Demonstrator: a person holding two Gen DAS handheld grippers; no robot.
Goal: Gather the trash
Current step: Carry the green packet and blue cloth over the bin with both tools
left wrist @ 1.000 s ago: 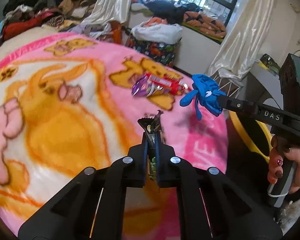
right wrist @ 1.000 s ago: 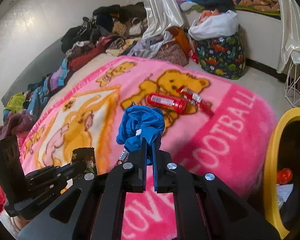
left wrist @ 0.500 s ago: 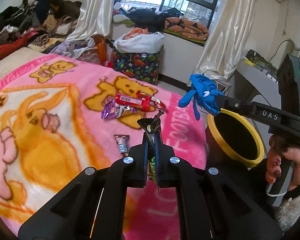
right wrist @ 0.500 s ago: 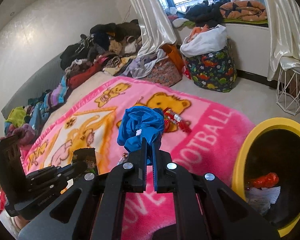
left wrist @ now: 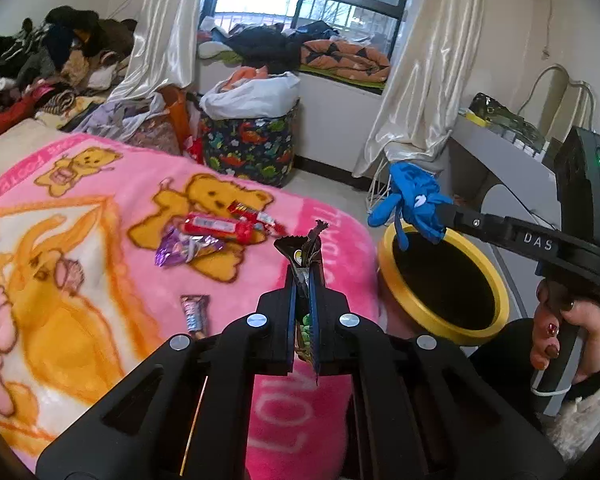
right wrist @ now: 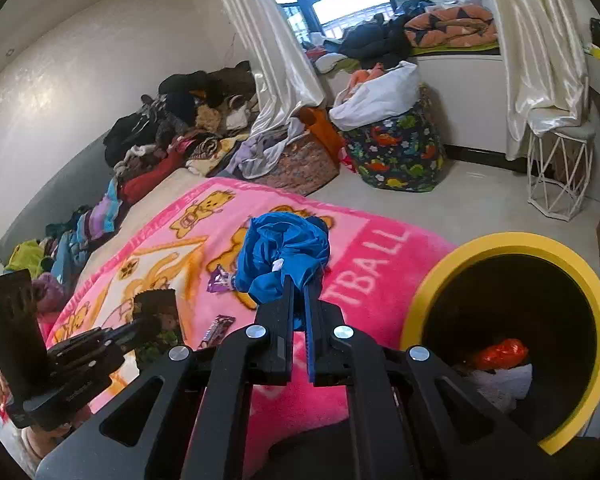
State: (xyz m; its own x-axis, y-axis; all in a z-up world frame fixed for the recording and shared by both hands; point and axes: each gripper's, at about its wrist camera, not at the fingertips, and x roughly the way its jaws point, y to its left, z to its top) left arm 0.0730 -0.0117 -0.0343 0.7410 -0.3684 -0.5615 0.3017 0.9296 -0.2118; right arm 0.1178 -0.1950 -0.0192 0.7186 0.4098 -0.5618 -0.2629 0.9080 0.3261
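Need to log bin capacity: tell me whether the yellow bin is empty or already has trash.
Not empty. The yellow bin holds an orange-red wrapper and white crumpled material at its bottom.

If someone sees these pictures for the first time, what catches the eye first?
Probably the crumpled blue glove, clamped in the right tool beside the yellow-rimmed bin. Next, the pink bear blanket strewn with candy wrappers, and the dark wrapper in the left tool.

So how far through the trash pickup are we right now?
Partway. Done: the yellow-rimmed bin already holds an orange-red scrap and white paper. In hand: the right gripper grips a blue crumpled glove, and the left gripper pinches a dark snack wrapper. Left on the pink blanket: red wrappers, a purple wrapper and a small candy bar.
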